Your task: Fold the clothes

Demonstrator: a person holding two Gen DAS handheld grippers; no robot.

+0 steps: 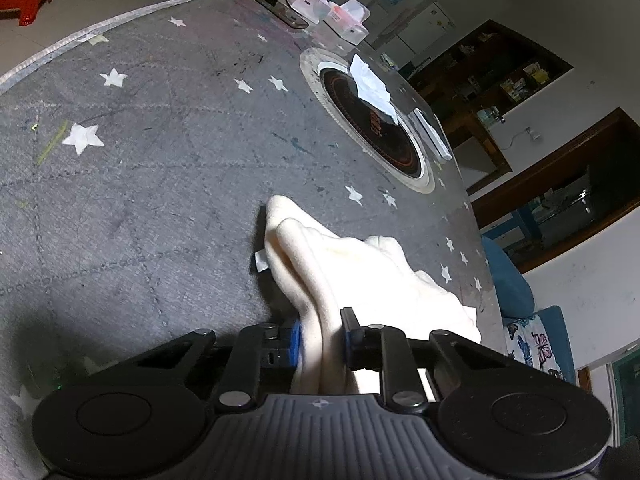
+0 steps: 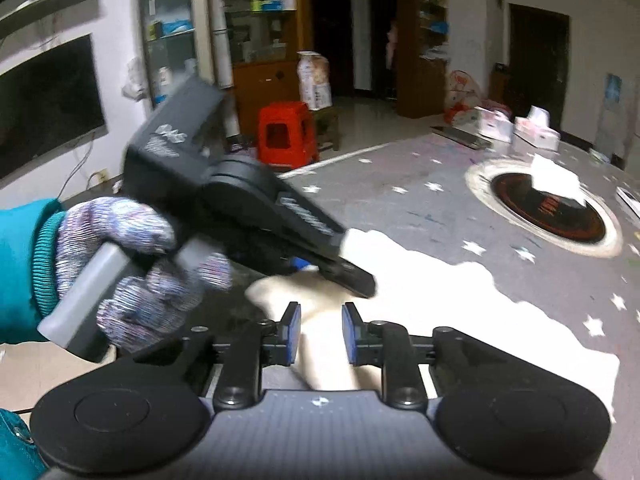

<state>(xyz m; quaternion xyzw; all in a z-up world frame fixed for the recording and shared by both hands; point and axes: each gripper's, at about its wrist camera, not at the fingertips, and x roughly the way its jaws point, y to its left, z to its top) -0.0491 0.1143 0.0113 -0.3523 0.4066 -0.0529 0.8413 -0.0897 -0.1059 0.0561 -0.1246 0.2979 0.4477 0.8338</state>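
The left tongs [image 1: 320, 332] pinch a bunched ridge of the cream garment [image 1: 360, 276]: the cloth fills the narrow gap between the blue pads, and both pads press against its folds. From that grip the garment runs forward and to the right of the tongs, lying crumpled on the grey star-printed surface [image 1: 152, 168]. A small white label [image 1: 260, 261] sticks out from the cloth's edge just left of the fold, ahead of the tongs.

The right tongs [image 2: 320, 334] stand slightly spread. The cream garment [image 2: 460, 292] passes under and between their blue pads [image 2: 291, 334], but a gap shows on either side of the cloth, so the pads do not press on it. The garment spreads ahead and to the right of these tongs across the surface [image 2: 420, 208].

Just ahead of the right tongs, coming in from the left, the left tongs [image 2: 360, 280] bite down onto the cloth, held by a left hand [image 2: 136, 264] in a speckled knit glove with a teal sleeve [image 2: 20, 264] behind it.

Farther ahead and to the right of both tongs, well apart from the garment, a round black inset cooktop [image 2: 560, 220] sits in the surface with a crumpled white paper [image 2: 556, 182] lying on it. Beyond it, near the far edge, stand tissue boxes [image 2: 536, 132]. A red plastic stool [image 2: 286, 134] stands on the floor past the surface.
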